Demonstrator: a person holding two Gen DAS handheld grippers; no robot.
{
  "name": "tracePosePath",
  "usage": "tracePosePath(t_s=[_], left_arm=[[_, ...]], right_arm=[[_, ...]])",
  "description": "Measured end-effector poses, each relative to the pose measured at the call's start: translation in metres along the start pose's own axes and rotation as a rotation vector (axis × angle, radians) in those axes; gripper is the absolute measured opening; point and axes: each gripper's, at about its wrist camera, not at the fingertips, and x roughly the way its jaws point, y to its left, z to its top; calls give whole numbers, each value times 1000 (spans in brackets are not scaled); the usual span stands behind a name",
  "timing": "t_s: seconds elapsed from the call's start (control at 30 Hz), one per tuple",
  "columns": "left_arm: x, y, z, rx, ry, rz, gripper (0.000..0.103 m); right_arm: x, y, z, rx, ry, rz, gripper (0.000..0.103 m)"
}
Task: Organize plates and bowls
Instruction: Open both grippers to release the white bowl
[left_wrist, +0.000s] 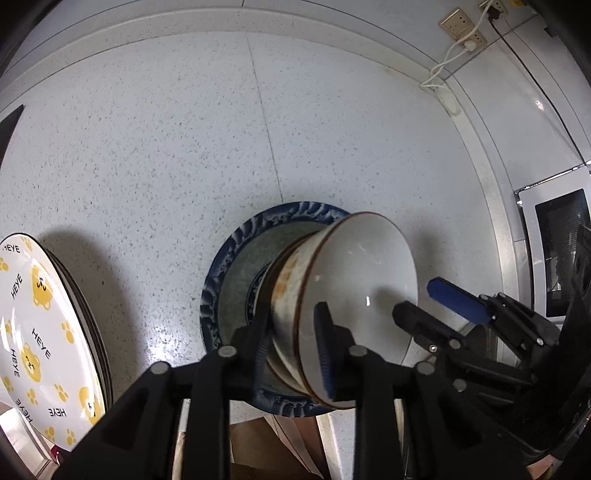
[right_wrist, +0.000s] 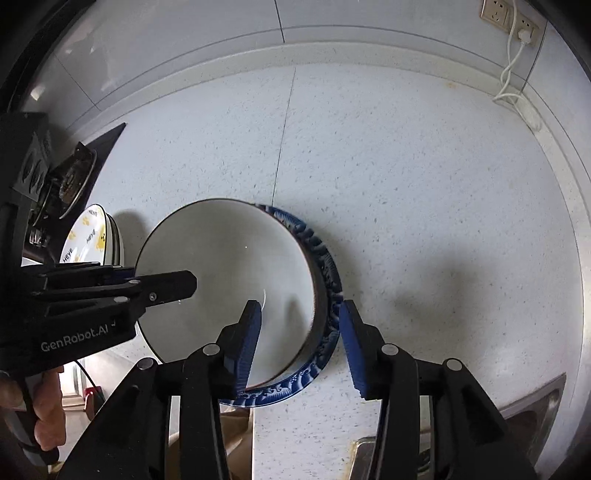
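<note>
A white bowl (left_wrist: 354, 273) with a brown rim sits on a blue-patterned plate (left_wrist: 236, 243) near the counter's front edge. My left gripper (left_wrist: 295, 343) is shut on the bowl's near-left rim, one finger inside and one outside. My right gripper (right_wrist: 301, 339) is open and straddles the bowl's right rim (right_wrist: 317, 295), one finger inside the bowl (right_wrist: 221, 273) and one outside over the blue plate (right_wrist: 328, 266). It does not grip. The left gripper also shows in the right wrist view (right_wrist: 162, 288), and the right gripper in the left wrist view (left_wrist: 436, 306).
A stack of white plates with yellow bear prints (left_wrist: 40, 325) lies at the left; it also shows in the right wrist view (right_wrist: 92, 236). A power strip and cable (left_wrist: 447, 96) lie at the back right. A sink edge (right_wrist: 532, 402) is at the right front. A white appliance (left_wrist: 554, 251) stands right.
</note>
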Motion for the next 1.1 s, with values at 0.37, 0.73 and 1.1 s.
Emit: tracePosePath(t_s=[0.37, 0.73, 1.1], left_arm=[[-38, 2, -7, 52, -122, -3, 28], [-188, 2, -67, 237, -699, -146, 58], [-153, 46, -86, 155, -569, -155, 71]], right_arm=[[-23, -22, -14, 66, -94, 40, 42], [-59, -33, -34, 93, -210, 45, 46], [-45, -35, -59, 107, -175, 98, 47]])
